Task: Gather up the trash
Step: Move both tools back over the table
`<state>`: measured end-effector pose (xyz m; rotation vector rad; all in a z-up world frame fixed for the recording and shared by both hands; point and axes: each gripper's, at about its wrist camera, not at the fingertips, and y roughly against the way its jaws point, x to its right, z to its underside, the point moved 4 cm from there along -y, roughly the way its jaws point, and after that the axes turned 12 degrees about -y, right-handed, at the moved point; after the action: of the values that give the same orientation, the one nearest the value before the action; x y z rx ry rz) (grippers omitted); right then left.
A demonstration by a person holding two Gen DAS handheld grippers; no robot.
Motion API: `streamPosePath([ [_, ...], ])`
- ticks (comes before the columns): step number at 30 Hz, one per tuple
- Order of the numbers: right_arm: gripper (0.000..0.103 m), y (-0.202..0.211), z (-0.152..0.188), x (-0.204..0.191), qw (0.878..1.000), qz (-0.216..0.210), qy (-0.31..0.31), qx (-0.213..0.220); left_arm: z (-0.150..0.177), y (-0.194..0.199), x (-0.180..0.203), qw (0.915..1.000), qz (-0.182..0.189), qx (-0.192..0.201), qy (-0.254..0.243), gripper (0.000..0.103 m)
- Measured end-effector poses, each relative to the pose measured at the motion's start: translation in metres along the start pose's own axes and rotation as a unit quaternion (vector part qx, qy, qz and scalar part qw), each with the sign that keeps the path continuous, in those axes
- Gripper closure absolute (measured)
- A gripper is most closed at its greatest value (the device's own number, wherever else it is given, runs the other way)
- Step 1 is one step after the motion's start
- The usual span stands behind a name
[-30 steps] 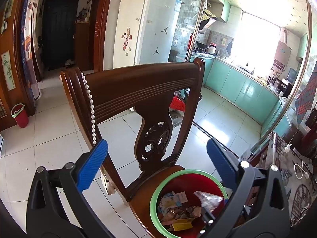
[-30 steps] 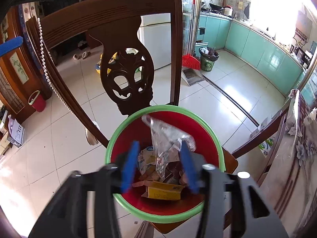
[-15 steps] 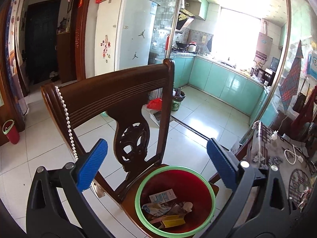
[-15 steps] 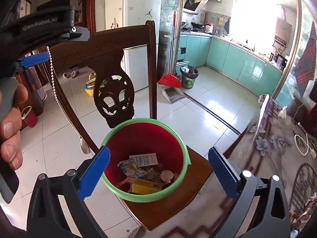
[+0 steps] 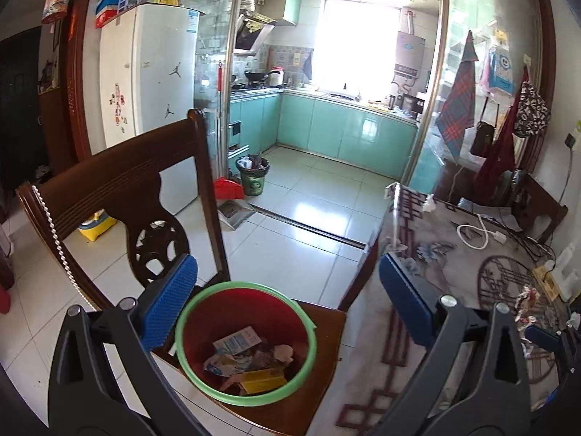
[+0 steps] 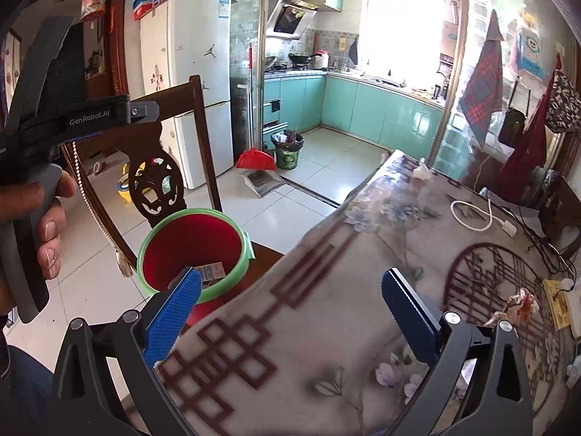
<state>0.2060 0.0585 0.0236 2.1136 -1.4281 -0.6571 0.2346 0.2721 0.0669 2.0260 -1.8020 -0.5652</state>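
Both grippers stand with their blue fingers spread wide and nothing between them. The left gripper hangs above a red bin with a green rim, which sits on the seat of a dark wooden chair. Down in the bin lies the collected trash: a pale printed carton, a yellow packet and some crumpled wrappers.

The right gripper hovers over the near edge of the counter, a table under a glossy flowered cover with dark red fretwork patterns. The bin shows to its left, just off the counter's edge. Farther across the counter a crumpled scrap of wrapper lies near a yellow paper, and a white cable loops toward the far side.

At the left edge of the right wrist view, a hand grips the handle of the left gripper. A string of white beads hangs from the chair's back corner.
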Motion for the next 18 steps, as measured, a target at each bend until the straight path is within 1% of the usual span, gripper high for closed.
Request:
streamPosePath([
  [2, 0.007, 0.017, 0.004, 0.023, 1.0, 0.01, -0.016, 0.006, 0.001, 0.004, 0.024, 0.9997, 0.023, 0.001, -0.007, 0.005],
  [5, 0.007, 0.036, 0.012, 0.055, 0.999, 0.028, -0.029, 0.01, 0.005, 0.008, 0.06, 0.9984, 0.048, -0.001, -0.03, 0.005],
  [10, 0.007, 0.068, 0.031, 0.106, 0.997, 0.063, -0.045, 0.015, 0.02, 0.012, 0.121, 0.9938, 0.087, -0.008, -0.068, 0.005],
  [14, 0.007, 0.091, 0.049, 0.143, 0.995, 0.084, -0.06, 0.018, 0.036, 0.017, 0.167, 0.9876, 0.124, -0.015, -0.096, 0.005],
  [18, 0.007, 0.111, 0.068, 0.182, 0.991, 0.107, -0.075, 0.016, 0.052, 0.022, 0.214, 0.9786, 0.157, -0.024, -0.131, 0.005],
])
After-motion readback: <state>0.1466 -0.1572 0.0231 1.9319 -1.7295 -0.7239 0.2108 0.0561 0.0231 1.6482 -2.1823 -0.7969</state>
